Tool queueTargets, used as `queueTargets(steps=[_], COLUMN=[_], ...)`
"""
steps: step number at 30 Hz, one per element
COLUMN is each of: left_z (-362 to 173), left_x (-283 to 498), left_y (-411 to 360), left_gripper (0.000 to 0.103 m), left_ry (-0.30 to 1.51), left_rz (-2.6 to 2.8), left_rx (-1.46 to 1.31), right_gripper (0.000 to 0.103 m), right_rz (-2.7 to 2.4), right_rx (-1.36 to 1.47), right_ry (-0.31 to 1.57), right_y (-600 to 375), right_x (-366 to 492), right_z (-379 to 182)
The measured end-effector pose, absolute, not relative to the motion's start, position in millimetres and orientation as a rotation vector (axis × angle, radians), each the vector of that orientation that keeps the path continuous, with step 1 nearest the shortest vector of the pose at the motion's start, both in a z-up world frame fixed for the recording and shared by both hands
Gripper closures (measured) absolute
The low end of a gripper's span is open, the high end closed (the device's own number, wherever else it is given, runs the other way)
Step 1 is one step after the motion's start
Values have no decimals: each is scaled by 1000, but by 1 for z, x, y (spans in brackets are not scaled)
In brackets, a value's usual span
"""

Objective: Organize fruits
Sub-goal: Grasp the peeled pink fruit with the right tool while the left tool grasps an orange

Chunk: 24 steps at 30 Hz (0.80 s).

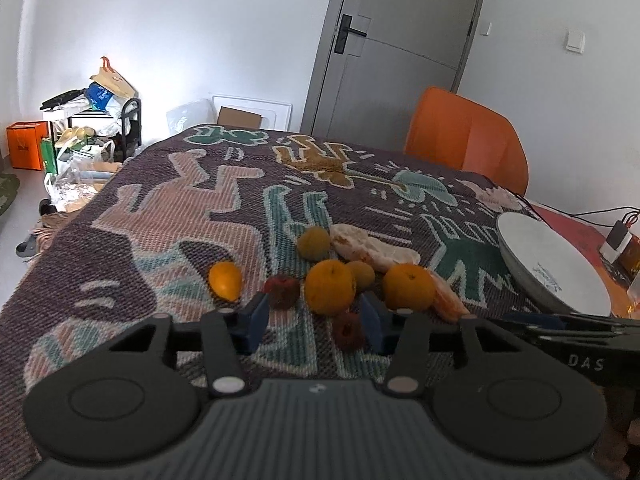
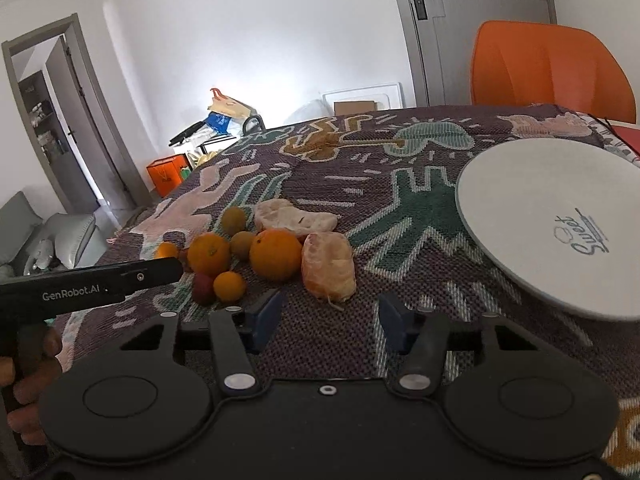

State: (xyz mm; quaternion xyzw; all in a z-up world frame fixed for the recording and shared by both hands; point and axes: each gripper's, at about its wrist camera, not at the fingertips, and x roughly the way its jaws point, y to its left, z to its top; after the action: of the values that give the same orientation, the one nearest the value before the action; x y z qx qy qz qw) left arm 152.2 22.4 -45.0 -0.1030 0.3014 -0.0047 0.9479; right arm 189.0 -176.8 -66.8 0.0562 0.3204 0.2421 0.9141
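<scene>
Left wrist view: the left gripper (image 1: 316, 326) has its blue pads apart with nothing clamped. A small dark red fruit (image 1: 349, 330) lies on the patterned cloth (image 1: 160, 216) between the pads, against the right one, which suggests it is the piece being lined up for. Just ahead sit two oranges (image 1: 330, 287), a second red fruit (image 1: 282, 291) by the left pad, two dull yellow-green fruits (image 1: 314, 243), one small orange-yellow fruit (image 1: 225, 281) off to the left, a piece of pale peel (image 1: 374, 247) and a peeled segment cluster (image 1: 448, 298). The white plate (image 1: 560, 268) lies off to the right, empty, likely the place to gather them.

Right wrist view: the right gripper (image 2: 330, 322) is also apart and empty, over bare cloth. The peeled citrus (image 2: 329, 267) lies just ahead of its gap, probably its target. Left of it is the fruit pile, partly hidden by the other gripper's black body; the plate (image 2: 532, 200) is ahead to the right.
</scene>
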Motion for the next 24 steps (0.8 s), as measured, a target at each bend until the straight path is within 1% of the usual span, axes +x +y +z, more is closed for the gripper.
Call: queueTargets(steps=[3,5,17,19,24], left_z=[-48,-49,-60,-63,-59], left_x=[161,166,189,191,184], left_y=[22,22,21,21,26], left_gripper=[64,66,67,70,71], left_ry=[621,626,656,665,645], left_rz=[-22,-28,-50,-48,-46], left_rx=[-218,-227,-256,-264,-285], right_gripper=[48,50,53,53,53], right_rz=[498,495,492,490,495], right_rx=[108,100,55,40,19], right_ry=[671,677,697,696,696], right_y=[-173,-170,-156,-153,-151], right_x=[197,202,224,226,228], right_z=[-68,-69,-74,-74,-75])
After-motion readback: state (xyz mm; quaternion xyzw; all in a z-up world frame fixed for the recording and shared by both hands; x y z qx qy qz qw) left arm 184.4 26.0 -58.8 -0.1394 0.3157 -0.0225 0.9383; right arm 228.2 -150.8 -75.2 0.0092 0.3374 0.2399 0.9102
